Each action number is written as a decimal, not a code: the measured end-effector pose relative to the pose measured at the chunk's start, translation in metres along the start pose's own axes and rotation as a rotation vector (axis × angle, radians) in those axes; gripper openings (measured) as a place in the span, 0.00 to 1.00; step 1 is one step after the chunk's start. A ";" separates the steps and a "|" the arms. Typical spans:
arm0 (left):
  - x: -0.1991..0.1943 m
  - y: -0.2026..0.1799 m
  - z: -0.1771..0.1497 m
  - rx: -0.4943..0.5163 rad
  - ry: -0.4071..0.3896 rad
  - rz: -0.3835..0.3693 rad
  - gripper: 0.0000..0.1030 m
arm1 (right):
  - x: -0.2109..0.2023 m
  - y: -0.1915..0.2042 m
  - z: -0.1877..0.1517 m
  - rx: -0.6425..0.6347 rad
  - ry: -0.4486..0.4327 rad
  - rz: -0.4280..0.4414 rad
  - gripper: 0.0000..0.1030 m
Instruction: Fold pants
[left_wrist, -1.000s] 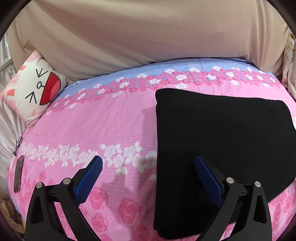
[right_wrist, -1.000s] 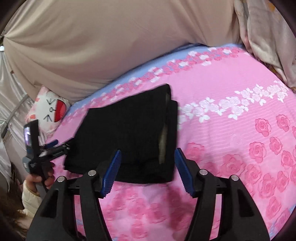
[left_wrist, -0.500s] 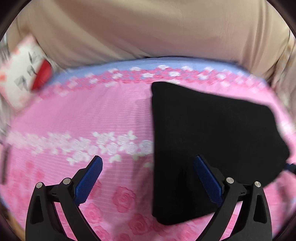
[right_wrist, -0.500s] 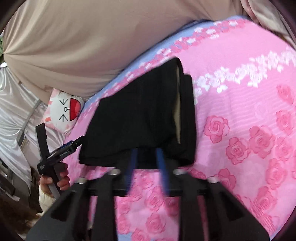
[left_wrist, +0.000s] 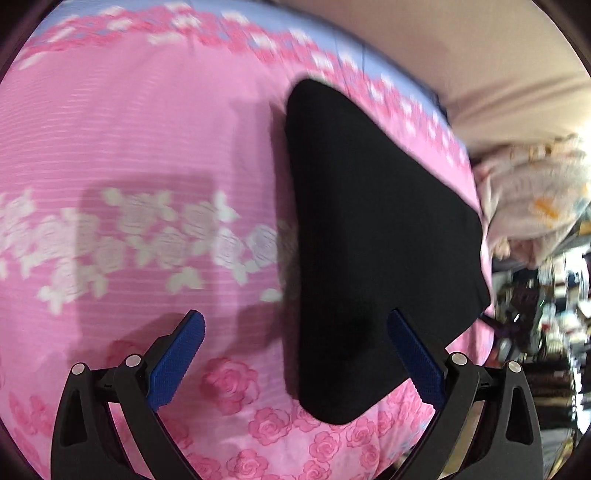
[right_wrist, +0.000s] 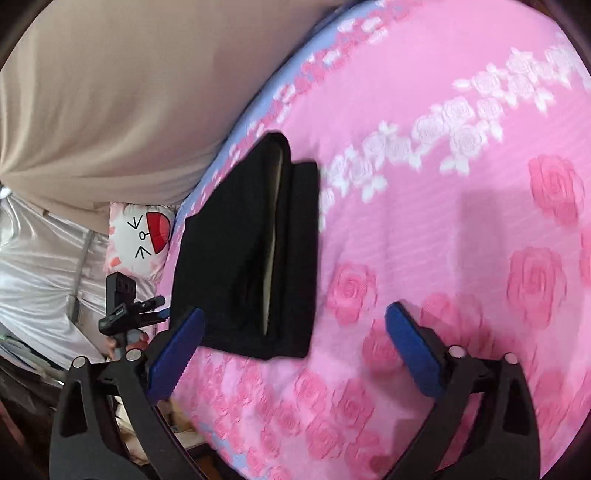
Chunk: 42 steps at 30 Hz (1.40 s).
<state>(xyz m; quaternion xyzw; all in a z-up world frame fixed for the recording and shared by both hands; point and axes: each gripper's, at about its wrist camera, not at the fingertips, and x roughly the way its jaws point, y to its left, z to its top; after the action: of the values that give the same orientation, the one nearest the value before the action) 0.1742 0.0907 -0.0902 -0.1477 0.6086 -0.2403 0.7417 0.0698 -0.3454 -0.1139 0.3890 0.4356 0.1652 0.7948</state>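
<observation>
Reopened since half a second ago: right gripper (right_wrist: 293, 336), jaws spread, empty, beside one folded black pants (right_wrist: 247, 254); left gripper (left_wrist: 295, 349) likewise spread; one cat pillow (right_wrist: 142, 236).

Pink rose-print bed (left_wrist: 147, 140), folded black pants (left_wrist: 369, 240) lying on it

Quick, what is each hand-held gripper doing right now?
Left hand-held gripper: open, holding nothing.
Right hand-held gripper: open, holding nothing.

Motion blur smears the bedspread (left_wrist: 147, 147) roses; clutter (left_wrist: 546, 314) beyond the bed's edge is unreadable.
</observation>
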 end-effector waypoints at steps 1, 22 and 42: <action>0.005 -0.003 0.002 0.011 0.016 0.009 0.94 | 0.003 0.001 0.003 -0.001 0.017 0.019 0.94; 0.044 -0.052 0.038 0.060 0.138 -0.116 0.94 | 0.088 0.042 0.056 -0.061 0.276 0.108 0.96; -0.064 -0.083 -0.044 0.203 -0.052 -0.128 0.30 | 0.027 0.116 -0.011 -0.200 0.077 0.050 0.33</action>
<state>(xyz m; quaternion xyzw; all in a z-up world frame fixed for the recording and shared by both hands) 0.1079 0.0585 -0.0037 -0.1166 0.5510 -0.3437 0.7514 0.0850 -0.2489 -0.0440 0.3118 0.4373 0.2428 0.8078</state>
